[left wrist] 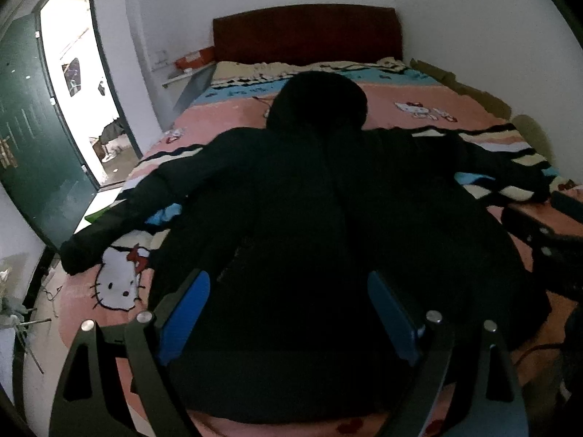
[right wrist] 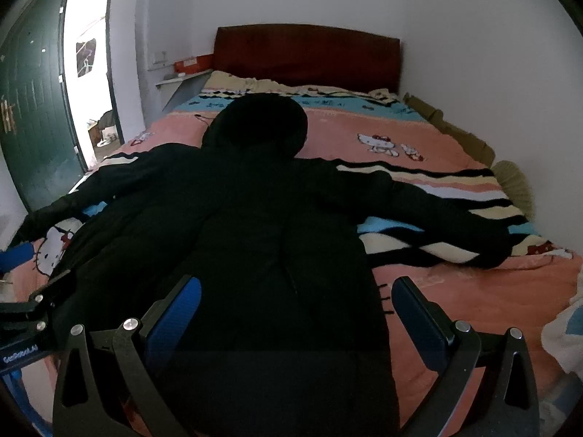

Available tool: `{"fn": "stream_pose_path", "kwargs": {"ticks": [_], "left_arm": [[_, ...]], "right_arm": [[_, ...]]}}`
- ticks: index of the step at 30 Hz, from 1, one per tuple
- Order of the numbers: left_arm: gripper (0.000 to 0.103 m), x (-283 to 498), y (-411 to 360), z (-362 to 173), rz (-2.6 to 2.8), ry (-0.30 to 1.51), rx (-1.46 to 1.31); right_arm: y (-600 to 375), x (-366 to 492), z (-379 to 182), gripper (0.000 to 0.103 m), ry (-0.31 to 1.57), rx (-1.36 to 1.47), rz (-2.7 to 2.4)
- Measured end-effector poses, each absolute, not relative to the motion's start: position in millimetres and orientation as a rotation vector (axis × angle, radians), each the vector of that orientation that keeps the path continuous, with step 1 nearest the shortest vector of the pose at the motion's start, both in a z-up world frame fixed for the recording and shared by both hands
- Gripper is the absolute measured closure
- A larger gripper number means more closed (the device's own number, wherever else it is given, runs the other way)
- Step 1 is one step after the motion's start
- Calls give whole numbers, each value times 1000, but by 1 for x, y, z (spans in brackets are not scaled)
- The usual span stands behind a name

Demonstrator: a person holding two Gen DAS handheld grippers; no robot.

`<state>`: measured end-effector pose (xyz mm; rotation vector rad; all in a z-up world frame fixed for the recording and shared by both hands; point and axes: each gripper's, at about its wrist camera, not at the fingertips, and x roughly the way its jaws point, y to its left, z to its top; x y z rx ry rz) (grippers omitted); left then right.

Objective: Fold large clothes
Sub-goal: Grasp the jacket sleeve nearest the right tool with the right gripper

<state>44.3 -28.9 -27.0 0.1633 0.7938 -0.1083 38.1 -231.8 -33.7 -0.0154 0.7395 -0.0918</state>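
Note:
A large black hooded coat (left wrist: 309,218) lies spread flat on the bed, hood toward the headboard, both sleeves stretched out sideways; it also shows in the right wrist view (right wrist: 255,225). My left gripper (left wrist: 288,291) is open, hovering over the coat's lower left part, blue pads wide apart. My right gripper (right wrist: 297,295) is open over the coat's lower right edge, its right finger (right wrist: 422,324) above bare bedspread. Neither holds anything. The left gripper also shows at the left edge of the right wrist view (right wrist: 22,309).
The bed has a pink Hello Kitty bedspread (right wrist: 455,291) and a dark red headboard (left wrist: 306,32). A green door (left wrist: 32,127) stands open at the left. A wall runs along the bed's right side. A white cloth (right wrist: 564,338) lies at the right edge.

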Motion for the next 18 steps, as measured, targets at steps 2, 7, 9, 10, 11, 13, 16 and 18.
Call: {"fn": "stream_pose_path", "kwargs": {"ticks": [2, 7, 9, 10, 11, 13, 16, 18], "left_arm": [[14, 49, -30, -28, -129, 804, 170], [14, 63, -24, -27, -158, 825, 109], [14, 69, -23, -28, -160, 838, 93], [14, 74, -23, -30, -159, 852, 90], [14, 76, -23, -31, -160, 860, 86], [14, 82, -21, -33, -166, 876, 70], [14, 89, -15, -39, -149, 897, 42], [14, 97, -11, -45, -129, 924, 33]], "right_arm": [[-238, 44, -39, 0, 750, -2, -92], [-269, 62, -49, 0, 767, 41, -133], [-289, 70, -52, 0, 764, 60, -168], [-302, 76, -53, 0, 762, 70, -191], [-315, 80, -54, 0, 760, 78, -218], [-348, 92, -53, 0, 749, 106, -283], [-407, 110, -48, 0, 729, 159, -391], [-449, 121, -45, 0, 713, 198, -476]]}}
